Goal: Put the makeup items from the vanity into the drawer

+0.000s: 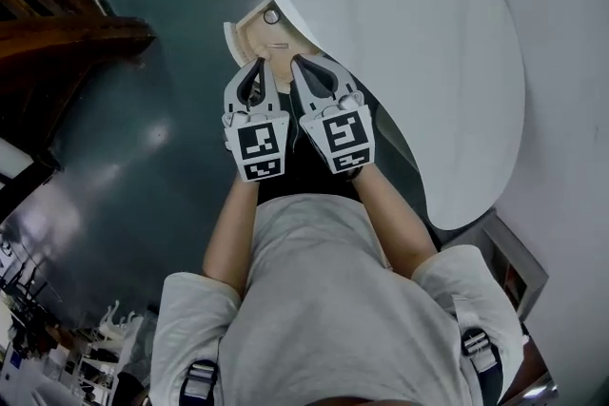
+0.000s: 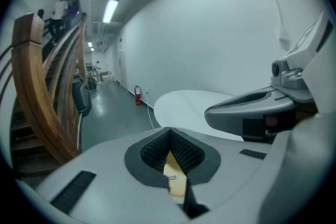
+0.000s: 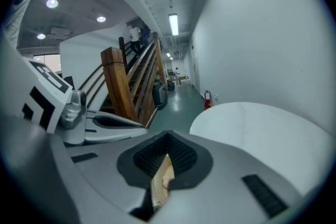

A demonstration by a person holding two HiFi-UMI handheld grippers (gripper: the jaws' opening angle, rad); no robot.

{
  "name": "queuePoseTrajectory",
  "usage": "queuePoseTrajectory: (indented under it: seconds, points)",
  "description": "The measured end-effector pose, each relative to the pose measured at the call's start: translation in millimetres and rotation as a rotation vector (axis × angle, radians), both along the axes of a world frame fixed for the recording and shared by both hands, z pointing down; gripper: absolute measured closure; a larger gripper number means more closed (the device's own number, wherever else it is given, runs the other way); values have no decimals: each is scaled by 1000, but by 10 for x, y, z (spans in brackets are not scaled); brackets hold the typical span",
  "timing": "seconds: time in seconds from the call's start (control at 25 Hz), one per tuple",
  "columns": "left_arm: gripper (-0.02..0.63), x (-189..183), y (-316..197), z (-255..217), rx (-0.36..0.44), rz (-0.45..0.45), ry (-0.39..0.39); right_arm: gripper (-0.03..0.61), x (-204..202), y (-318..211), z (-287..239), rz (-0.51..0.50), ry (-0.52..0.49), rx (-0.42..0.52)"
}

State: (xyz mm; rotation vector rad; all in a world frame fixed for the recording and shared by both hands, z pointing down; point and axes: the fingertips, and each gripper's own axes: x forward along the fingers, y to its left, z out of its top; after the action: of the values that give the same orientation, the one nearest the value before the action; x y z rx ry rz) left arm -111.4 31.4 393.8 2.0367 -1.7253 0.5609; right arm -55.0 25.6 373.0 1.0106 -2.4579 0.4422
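A light wooden drawer (image 1: 249, 33) stands pulled out from under the white vanity top (image 1: 409, 43). A small round thing (image 1: 272, 15) lies in it. My left gripper (image 1: 255, 65) and right gripper (image 1: 297, 62) hang side by side just above the drawer, both shut and empty. In the left gripper view the shut left gripper (image 2: 169, 130) shows a strip of drawer wood (image 2: 176, 178) through the slit below its tips, and the right gripper (image 2: 252, 107) is alongside. The right gripper view shows the right gripper (image 3: 168, 135) shut likewise. No makeup items show on the vanity top.
A wooden staircase (image 1: 57, 33) rises at the left over a dark green floor (image 1: 143, 157). A white wall (image 1: 571, 62) backs the vanity. A red fire extinguisher (image 2: 137, 95) stands by the wall down the hallway. Cluttered shelves (image 1: 95, 357) are at the lower left.
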Motion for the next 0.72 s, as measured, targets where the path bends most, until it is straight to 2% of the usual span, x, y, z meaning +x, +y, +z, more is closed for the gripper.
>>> queuePoseTrajectory:
  seconds: [0.16,0.24,0.48,0.72]
  points:
    - [607,-90,106,-456,131,-153,-17,565,33,73,-352,-67,-43,93]
    - [609,-85,185,-679,181,-194,-27,565,86,131,-542,-84,-70,128]
    - [607,94,467,-970,235,-231,-18,565,219,350,-888,-113,-105,198]
    - [607,239,616,-1148,267,-247,-22,565,381,481,-1044,-113,-121,215]
